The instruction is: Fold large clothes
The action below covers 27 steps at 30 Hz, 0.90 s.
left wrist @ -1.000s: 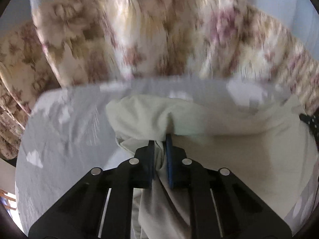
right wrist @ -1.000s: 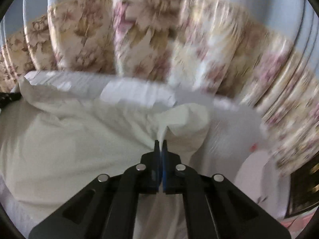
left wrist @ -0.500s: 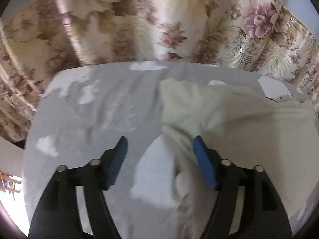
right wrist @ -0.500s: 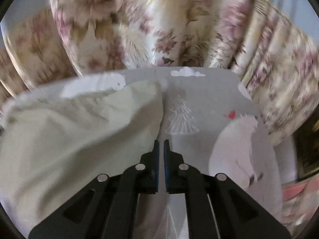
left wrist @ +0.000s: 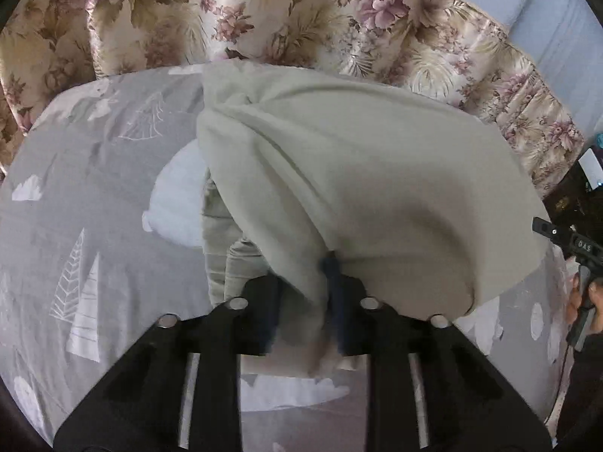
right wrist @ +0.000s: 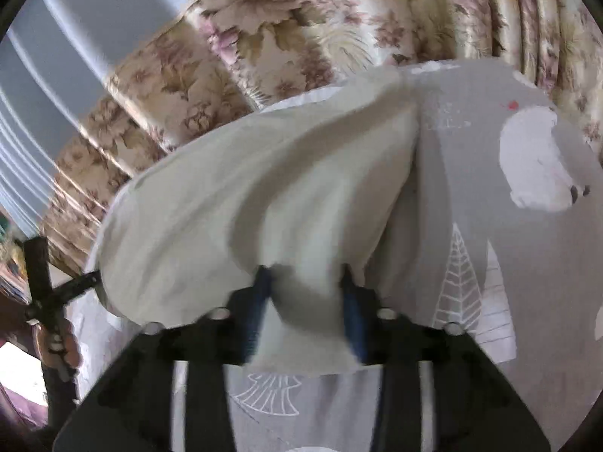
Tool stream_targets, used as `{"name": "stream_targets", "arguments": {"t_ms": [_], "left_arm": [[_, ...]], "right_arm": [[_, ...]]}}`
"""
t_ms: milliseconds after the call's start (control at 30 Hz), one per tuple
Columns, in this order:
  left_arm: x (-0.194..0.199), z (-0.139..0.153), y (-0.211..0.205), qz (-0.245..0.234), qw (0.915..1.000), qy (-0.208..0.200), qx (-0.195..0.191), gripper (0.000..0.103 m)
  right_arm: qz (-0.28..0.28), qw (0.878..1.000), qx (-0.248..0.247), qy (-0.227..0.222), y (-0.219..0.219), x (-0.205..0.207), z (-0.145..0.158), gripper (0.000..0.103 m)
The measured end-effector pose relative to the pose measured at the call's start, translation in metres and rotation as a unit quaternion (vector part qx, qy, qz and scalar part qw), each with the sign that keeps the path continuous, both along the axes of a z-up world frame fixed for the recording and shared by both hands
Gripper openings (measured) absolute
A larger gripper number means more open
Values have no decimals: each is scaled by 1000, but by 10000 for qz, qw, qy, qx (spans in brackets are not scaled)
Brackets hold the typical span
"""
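A large pale cream-green garment (left wrist: 358,173) lies on the grey printed bedsheet (left wrist: 75,188), folded over on itself. My left gripper (left wrist: 301,301) has its jaws a hand's width apart around the garment's near edge, with cloth between and over the blue pads. My right gripper (right wrist: 303,297) is open too, with the near edge of the garment (right wrist: 245,188) lying between its blue fingers. The cloth hides both pairs of fingertips. The right gripper shows at the right edge of the left wrist view (left wrist: 576,248), and the left gripper at the left edge of the right wrist view (right wrist: 49,293).
Floral curtains (left wrist: 264,11) hang behind the far edge of the bed. A white bear print (right wrist: 535,162) and tree prints (left wrist: 83,301) mark the sheet. The sheet lies bare left of the garment in the left view and right of it in the right view.
Both grippers held the garment's edge a second ago. The left opened half a second ago, the right has opened since. The garment has been laid down folded, and both grippers now straddle its near edge.
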State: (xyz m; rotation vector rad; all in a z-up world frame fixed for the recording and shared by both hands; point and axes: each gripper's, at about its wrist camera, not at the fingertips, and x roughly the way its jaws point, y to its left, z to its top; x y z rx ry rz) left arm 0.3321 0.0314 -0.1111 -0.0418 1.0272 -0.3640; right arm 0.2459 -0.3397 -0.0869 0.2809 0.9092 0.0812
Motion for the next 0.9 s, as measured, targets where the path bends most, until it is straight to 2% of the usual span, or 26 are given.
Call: {"name": "stream_targets", "arguments": {"t_ms": [33,167,233,267,333,400,433,467,500,533,567,600,667,767,833,900], "left_arm": [[-4,3,-3,-39,9999,-82,101,8],[-30,23,4,-147,9997,-150,143,5],[-43,21,11,-249,9996,-51,153,7],[-42,14,14,-253,9996,72,76,8],[-37,-6,21,-222,9991,346,-110,10],[-32,-15,28,-143,9984,429,-337,14],[-30,-16,31,-131,9976,499,-453,14],[-31,-15,33,-129,9975,530,-460,18],[-34,-11,35,-44,9983,509,-288,35],[-39,-7,36,47,9990,444,-44,47],[-45,0,39,176,9990,333,248,65],[-50,10,45,302,9984,186,445,69],[-55,32,52,552,9964,-97,630,69],[-48,58,45,642,9947,-553,579,77],[-37,60,26,566,9958,-556,466,77],[-26,50,-4,264,9973,-500,470,77]], "right_arm": [[47,9995,-306,-83,9,-3,7,14],[258,9901,-1326,-388,35,-31,43,10],[284,9856,-1652,-229,36,-31,37,10],[244,9861,-1646,24,30,-28,23,10],[69,9812,-1912,237,19,-28,3,10],[-234,9839,-1714,451,-4,-25,-15,7],[-405,9831,-1634,718,-17,-25,-23,0],[-478,9841,-1513,793,-26,-28,-27,0],[-606,9865,-1285,815,-38,-34,-26,0],[-660,9888,-1127,720,-45,-40,-20,1],[-630,9911,-1023,576,-47,-44,-14,4],[-605,9933,-927,330,-47,-50,-1,4],[-541,9949,-848,-65,-39,-48,21,4],[-286,9958,-684,-546,-15,-33,39,6],[27,9958,-627,-663,17,-9,39,23],[383,9936,-754,-753,48,13,35,29]]}}
